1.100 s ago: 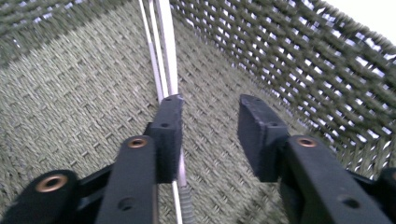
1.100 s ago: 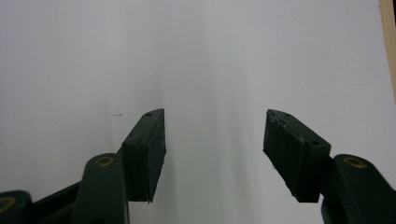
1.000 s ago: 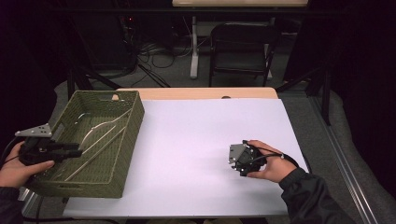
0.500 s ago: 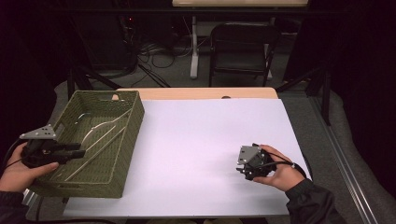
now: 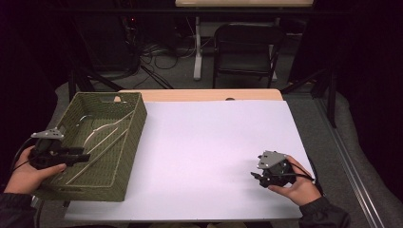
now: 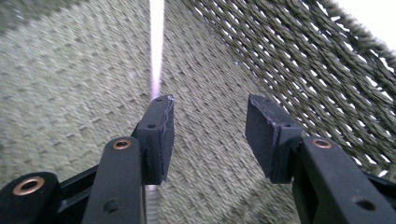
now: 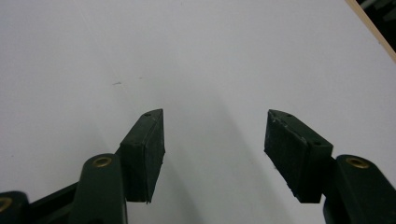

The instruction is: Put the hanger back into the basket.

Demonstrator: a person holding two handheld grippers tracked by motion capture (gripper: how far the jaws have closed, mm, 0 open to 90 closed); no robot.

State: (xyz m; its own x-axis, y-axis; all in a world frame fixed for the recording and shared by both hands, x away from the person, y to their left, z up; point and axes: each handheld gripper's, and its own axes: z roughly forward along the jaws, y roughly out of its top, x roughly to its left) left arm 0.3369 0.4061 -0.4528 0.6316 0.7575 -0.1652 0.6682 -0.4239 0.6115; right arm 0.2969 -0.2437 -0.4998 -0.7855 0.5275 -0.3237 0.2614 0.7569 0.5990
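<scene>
Your left gripper (image 5: 78,156), jaws just opening and empty, sits inside the green woven basket (image 5: 124,156) beside pale thin sticks (image 5: 102,141). Your right gripper (image 5: 256,176), jaws apart, hovers over the bare white worktop (image 5: 209,142).

Tabletop (image 5: 209,142): white sheet over most of it, a bare strip of pale wood left along the far edge. One thing stands directly on it, a green woven basket (image 5: 127,156) at the left side, long axis running near to far, its near end close to the tabletop's near edge. A cut-out handle shows in the basket's far wall. Faint small mark on the white surface in the right gripper view.
</scene>
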